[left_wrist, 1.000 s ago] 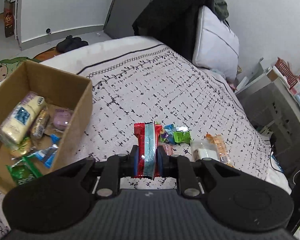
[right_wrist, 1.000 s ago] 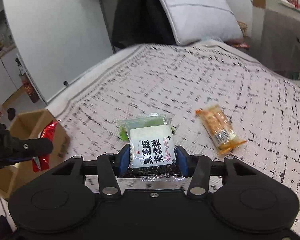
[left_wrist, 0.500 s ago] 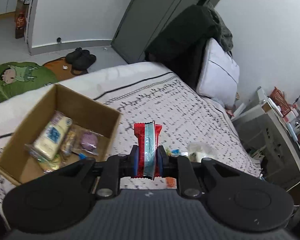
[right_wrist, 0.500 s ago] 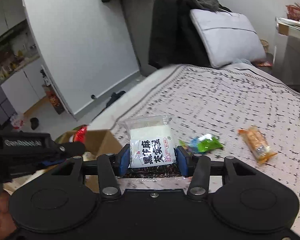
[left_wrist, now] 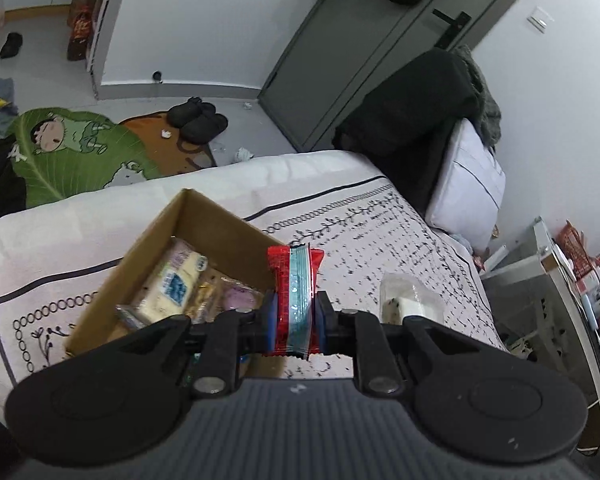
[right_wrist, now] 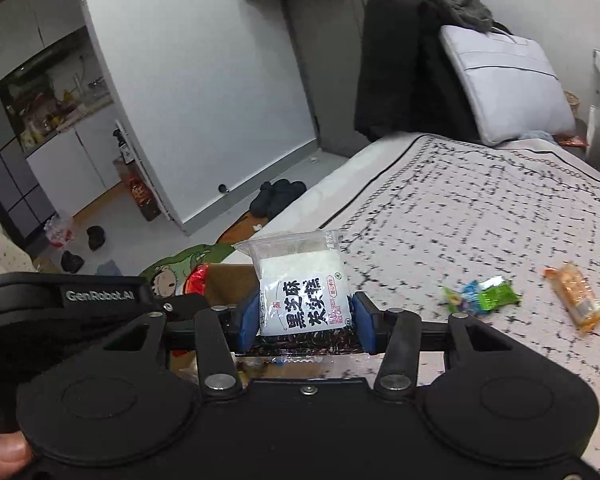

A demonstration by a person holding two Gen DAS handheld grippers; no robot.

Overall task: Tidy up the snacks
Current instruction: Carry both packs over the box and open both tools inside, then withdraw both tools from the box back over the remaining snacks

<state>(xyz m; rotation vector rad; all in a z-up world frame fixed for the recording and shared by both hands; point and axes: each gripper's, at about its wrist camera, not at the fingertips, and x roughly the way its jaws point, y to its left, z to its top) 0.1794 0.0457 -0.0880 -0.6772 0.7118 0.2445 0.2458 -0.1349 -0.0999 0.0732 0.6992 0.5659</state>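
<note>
Partly hidden behind the left hand-held gripper [left_wrist: 295,322], the cardboard box [left_wrist: 216,226] on the bed [left_wrist: 400,240] is cut off at its near edge. A red and blue snack packet [left_wrist: 295,300] is clamped upright between the left pads. Only the right wrist view shows the right hand-held gripper [right_wrist: 305,322] closed on a white rice cake packet [right_wrist: 300,292], with a green candy [right_wrist: 496,294] and an orange packet [right_wrist: 576,296] lying on the bedspread.
</note>
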